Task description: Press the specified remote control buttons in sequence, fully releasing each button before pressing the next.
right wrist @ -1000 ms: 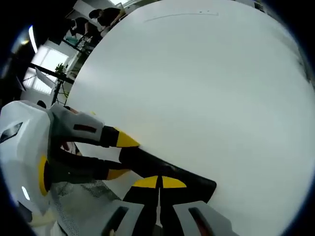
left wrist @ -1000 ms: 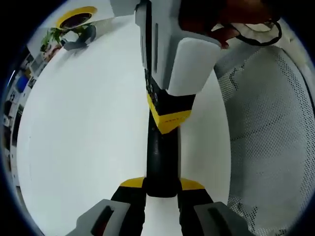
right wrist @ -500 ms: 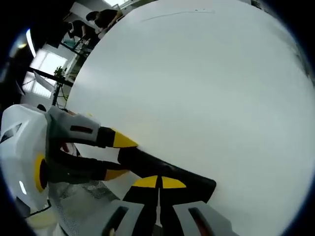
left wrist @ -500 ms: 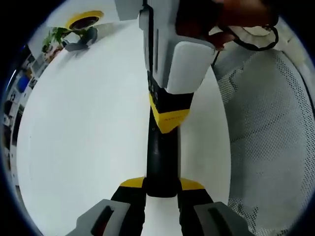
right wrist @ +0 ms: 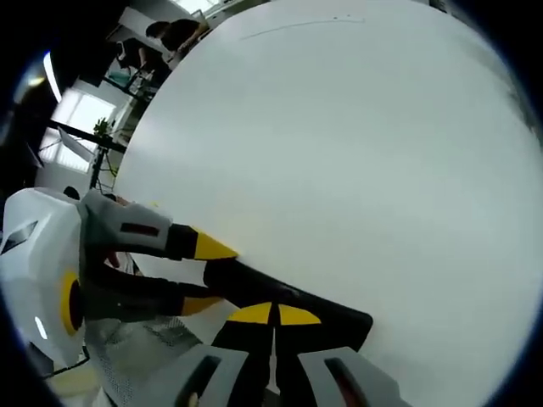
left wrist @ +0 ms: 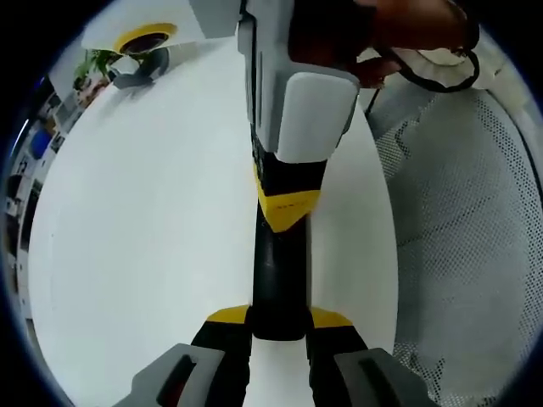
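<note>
A slim black remote control (left wrist: 278,267) lies lengthwise on the white table (left wrist: 144,220). My left gripper (left wrist: 280,319) is shut on its near end, one yellow-tipped jaw on each side. My right gripper (left wrist: 288,206) comes down from above with its jaws shut together, its yellow tip resting on the remote's top face. In the right gripper view, the shut tips of my right gripper (right wrist: 273,315) sit on the remote (right wrist: 254,284). There my left gripper (right wrist: 206,273) enters from the left and clamps the remote's far end. The buttons are hidden under the tips.
White perforated mesh (left wrist: 462,229) lies along one side of the table. A hand with a black cord (left wrist: 424,51) holds the right gripper. A plant and a yellow-rimmed object (left wrist: 140,42) stand at the far edge. The table top (right wrist: 356,153) stretches wide and bare.
Hardly anything: the right gripper's body has shifted slightly while its tip stays on the remote. The left gripper keeps its hold.
</note>
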{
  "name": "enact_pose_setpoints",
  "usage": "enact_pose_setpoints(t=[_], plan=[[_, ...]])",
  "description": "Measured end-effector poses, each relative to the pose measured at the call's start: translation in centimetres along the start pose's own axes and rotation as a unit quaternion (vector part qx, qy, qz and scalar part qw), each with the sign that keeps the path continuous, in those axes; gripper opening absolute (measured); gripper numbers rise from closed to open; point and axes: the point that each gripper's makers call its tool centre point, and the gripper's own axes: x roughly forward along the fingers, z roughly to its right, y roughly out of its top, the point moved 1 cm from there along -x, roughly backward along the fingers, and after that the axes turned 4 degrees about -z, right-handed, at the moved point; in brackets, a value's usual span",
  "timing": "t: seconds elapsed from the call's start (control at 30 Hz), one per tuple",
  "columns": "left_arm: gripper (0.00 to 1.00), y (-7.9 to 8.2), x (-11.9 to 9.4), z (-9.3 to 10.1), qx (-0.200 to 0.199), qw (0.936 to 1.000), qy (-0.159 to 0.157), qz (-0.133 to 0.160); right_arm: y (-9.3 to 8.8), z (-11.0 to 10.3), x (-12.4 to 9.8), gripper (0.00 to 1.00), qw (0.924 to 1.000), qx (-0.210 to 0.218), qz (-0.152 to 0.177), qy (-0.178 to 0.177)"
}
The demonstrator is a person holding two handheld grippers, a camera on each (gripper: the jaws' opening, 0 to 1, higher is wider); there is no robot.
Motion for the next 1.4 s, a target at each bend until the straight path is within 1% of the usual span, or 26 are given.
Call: enact_pose_setpoints(t=[0.13, 0.2, 0.23, 0.27, 0.3, 0.33, 0.37, 0.4, 0.47, 0.6, 0.7, 0.97, 1.23, 1.4], plan=[[0.24, 0.0, 0.0, 0.0, 0.000, 1.0000, 0.000, -0.002, -0.2, 0.0, -0.1, 0.00, 0.9999, 0.007, 0.011, 0.009], [0.24, 0.0, 0.0, 0.0, 0.000, 1.0000, 0.000, -0.003, -0.1, 0.0, -0.1, 0.00, 0.9998, 0.004, 0.014, 0.011], [0.24, 0.0, 0.0, 0.0, 0.000, 1.0000, 0.000, -0.003, -0.2, -0.1, 0.0, 0.00, 0.9998, 0.005, 0.011, 0.013], [0.24, 0.0, 0.0, 0.0, 0.000, 1.0000, 0.000, -0.003, -0.6, -0.2, 0.0, 0.00, 0.9998, 0.009, -0.003, 0.017], [0.24, 0.0, 0.0, 0.0, 0.000, 1.0000, 0.000, -0.002, -0.8, -0.3, 0.1, 0.00, 0.9998, 0.009, -0.007, 0.019], [0.24, 0.0, 0.0, 0.0, 0.000, 1.0000, 0.000, -0.002, -0.8, -0.3, 0.0, 0.00, 0.9999, 0.005, 0.000, 0.016], [0.24, 0.0, 0.0, 0.0, 0.000, 1.0000, 0.000, -0.002, -0.8, -0.3, 0.0, 0.00, 0.9999, 0.001, -0.002, 0.014], [0.24, 0.0, 0.0, 0.0, 0.000, 1.0000, 0.000, -0.002, -0.9, -0.3, 0.1, 0.00, 0.9999, -0.004, -0.008, 0.011], [0.24, 0.0, 0.0, 0.0, 0.001, 1.0000, 0.000, -0.002, -0.9, -0.3, 0.1, 0.00, 0.9999, -0.007, -0.009, 0.009], [0.24, 0.0, 0.0, 0.0, 0.002, 1.0000, -0.001, -0.004, -1.3, -0.2, 0.1, 0.00, 0.9997, -0.012, -0.020, 0.002], [0.24, 0.1, 0.0, 0.0, 0.003, 1.0000, -0.001, -0.004, -1.6, -0.4, 0.2, 0.00, 0.9995, -0.011, -0.030, 0.008], [0.24, 0.0, 0.0, 0.0, 0.002, 1.0000, 0.000, 0.004, -1.6, -0.4, 0.3, 0.00, 0.9995, -0.013, -0.028, 0.007], [0.24, 0.0, -0.1, 0.0, -0.001, 0.9999, 0.002, 0.011, -1.6, -0.3, 0.5, 0.00, 0.9993, -0.002, -0.038, 0.006], [0.24, 0.0, -0.1, 0.0, 0.000, 0.9999, 0.002, 0.011, -1.7, -0.3, 0.5, 0.00, 0.9992, 0.003, -0.039, 0.008]])
